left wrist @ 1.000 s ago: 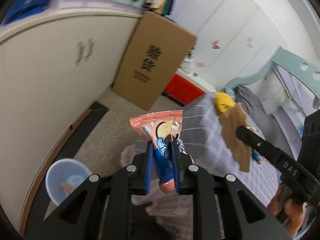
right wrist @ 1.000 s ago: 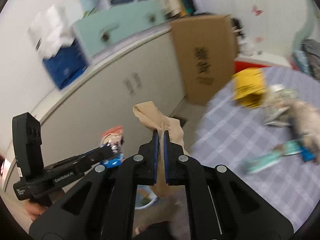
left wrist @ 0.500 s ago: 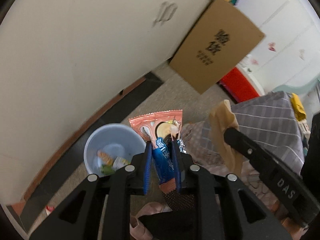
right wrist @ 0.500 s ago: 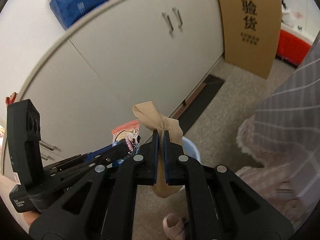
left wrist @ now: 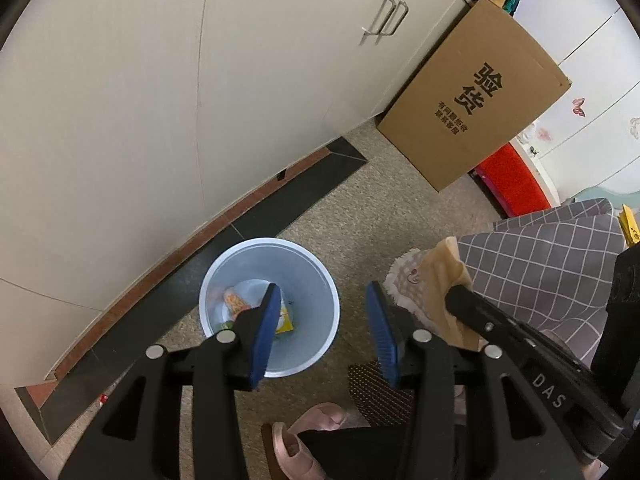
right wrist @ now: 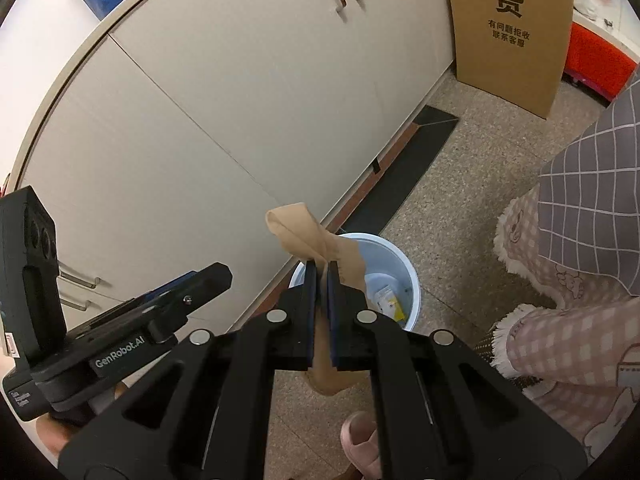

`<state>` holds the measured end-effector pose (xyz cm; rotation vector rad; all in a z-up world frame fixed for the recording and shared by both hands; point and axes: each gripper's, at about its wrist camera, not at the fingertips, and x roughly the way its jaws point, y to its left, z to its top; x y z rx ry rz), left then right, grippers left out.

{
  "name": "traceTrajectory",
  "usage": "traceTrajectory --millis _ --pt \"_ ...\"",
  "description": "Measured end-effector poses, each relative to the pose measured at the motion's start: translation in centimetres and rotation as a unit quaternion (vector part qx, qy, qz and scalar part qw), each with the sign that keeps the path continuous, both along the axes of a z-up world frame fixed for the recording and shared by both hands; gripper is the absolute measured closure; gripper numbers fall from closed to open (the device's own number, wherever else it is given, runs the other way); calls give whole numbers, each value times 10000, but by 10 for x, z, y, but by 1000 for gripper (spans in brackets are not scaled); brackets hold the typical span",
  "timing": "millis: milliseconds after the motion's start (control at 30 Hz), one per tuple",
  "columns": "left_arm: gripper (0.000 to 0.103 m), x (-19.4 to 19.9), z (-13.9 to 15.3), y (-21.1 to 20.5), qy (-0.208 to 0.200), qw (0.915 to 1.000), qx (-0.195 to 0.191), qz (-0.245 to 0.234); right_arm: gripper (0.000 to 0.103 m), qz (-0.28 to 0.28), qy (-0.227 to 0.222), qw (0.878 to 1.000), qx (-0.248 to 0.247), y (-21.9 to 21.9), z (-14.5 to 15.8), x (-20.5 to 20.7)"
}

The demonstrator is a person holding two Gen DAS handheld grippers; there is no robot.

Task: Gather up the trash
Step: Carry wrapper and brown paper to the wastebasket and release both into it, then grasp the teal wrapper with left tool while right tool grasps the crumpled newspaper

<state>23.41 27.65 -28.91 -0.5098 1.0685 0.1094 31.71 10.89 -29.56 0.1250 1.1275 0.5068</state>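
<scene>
A pale blue waste bin (left wrist: 316, 280) stands on the floor by the cabinet, with several wrappers (left wrist: 236, 302) at its bottom. My left gripper (left wrist: 324, 320) is open and empty, just above the bin's right side. My right gripper (right wrist: 322, 280) is shut on a crumpled tan paper (right wrist: 304, 236) and holds it above the bin's (right wrist: 408, 280) left rim. In the left wrist view the tan paper (left wrist: 440, 268) and the right gripper's finger (left wrist: 480, 316) show to the right of the bin.
A beige cabinet (left wrist: 200, 100) runs along the left. A tall cardboard box (left wrist: 472, 92) leans against it. A bed with a grey checked cover (left wrist: 552, 264) lies to the right. A pink slipper (left wrist: 308, 428) is on the floor below the bin.
My left gripper has opened and the pink and blue snack wrapper it held is gone from it. Both grippers have moved over the bin.
</scene>
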Motion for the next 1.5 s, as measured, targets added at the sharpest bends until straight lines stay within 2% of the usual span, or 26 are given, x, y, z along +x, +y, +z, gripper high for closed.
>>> traceTrajectory --millis 400,433,467,500,533,767,1000,1267,1400,1500 --pt "53 -6 8 18 -56 9987 241 448 97 139 -10 9997 224 18 2 3" --pt "52 -8 10 21 -68 9984 260 507 93 136 30 9995 289 19 1 5" --pt "52 -10 12 25 -79 9979 293 576 85 125 59 9993 335 20 0 6" --pt "51 -11 14 27 -87 9975 320 628 51 86 71 9992 381 20 0 6" --pt "51 -13 15 29 -98 9970 347 679 33 26 12 9991 417 19 1 5" --pt "48 -21 29 34 -243 9956 354 838 33 -66 -110 9997 229 11 9 -1" --pt "42 -19 52 4 -462 9972 317 491 33 -528 -622 9967 9 -27 49 -14" --pt "39 -15 111 -70 -1062 9933 401 -214 33 -965 -1595 9825 36 -92 128 -42" --pt "37 -15 145 -119 -1420 9857 503 -759 33 -1296 -1910 9729 113 -139 161 -54" --pt "37 -14 169 -163 -1680 9765 517 -1251 33 -1604 -2131 9637 120 -181 184 -66"
